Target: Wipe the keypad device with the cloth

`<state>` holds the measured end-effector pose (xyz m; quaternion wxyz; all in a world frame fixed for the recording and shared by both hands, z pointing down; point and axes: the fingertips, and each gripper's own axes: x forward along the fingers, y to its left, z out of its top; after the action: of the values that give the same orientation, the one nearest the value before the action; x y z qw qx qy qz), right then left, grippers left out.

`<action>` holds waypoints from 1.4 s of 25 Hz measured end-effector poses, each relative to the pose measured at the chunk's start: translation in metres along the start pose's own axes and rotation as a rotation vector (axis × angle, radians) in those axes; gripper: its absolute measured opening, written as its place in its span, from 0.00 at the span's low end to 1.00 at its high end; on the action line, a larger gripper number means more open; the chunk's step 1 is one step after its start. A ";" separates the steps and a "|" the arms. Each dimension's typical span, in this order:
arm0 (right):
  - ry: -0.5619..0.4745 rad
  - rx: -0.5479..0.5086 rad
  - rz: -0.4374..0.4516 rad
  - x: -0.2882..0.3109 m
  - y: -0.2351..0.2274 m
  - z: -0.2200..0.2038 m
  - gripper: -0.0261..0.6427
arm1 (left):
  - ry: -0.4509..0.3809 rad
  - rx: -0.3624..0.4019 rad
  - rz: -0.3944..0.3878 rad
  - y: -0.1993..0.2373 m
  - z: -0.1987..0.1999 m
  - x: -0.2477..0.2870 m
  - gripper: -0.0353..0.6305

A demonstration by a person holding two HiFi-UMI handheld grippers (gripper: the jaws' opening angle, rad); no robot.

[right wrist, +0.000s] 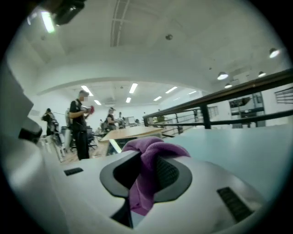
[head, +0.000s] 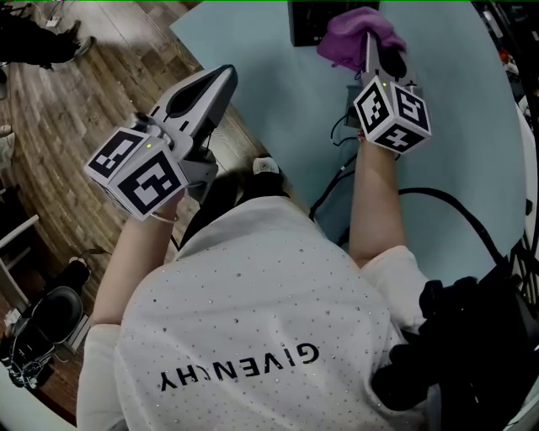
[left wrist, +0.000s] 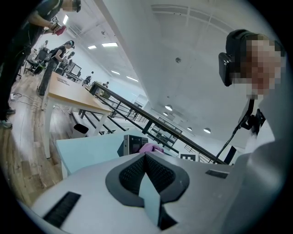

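Note:
A purple cloth is bunched in my right gripper, whose jaws are shut on it above the pale blue table. The right gripper view shows the cloth draped over and hanging between the pads of the right gripper. The dark keypad device stands at the table's far edge, just left of the cloth. My left gripper is shut on nothing, held over the table's left edge. From the left gripper I see the device and the cloth ahead.
Black cables trail across the table towards the person. Dark gear sits at the lower right. Wooden floor lies left of the table edge. Other people and desks are far off.

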<state>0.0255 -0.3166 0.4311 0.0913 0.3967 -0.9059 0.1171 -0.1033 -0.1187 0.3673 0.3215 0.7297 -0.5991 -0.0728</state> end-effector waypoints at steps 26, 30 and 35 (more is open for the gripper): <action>0.232 -0.157 0.337 0.015 0.063 -0.032 0.15 | -0.051 -0.060 0.018 0.015 0.022 -0.006 0.06; 0.235 -0.108 0.222 0.016 0.034 -0.028 0.15 | -0.045 -0.066 -0.013 0.013 0.028 -0.006 0.06; 0.226 0.113 0.057 0.002 -0.001 -0.027 0.15 | -0.026 -0.111 -0.061 0.013 0.022 -0.010 0.06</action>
<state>0.0271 -0.3112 0.4582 0.1670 0.3594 -0.8927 0.2145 -0.1278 -0.1188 0.3547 0.3514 0.7277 -0.5756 -0.1252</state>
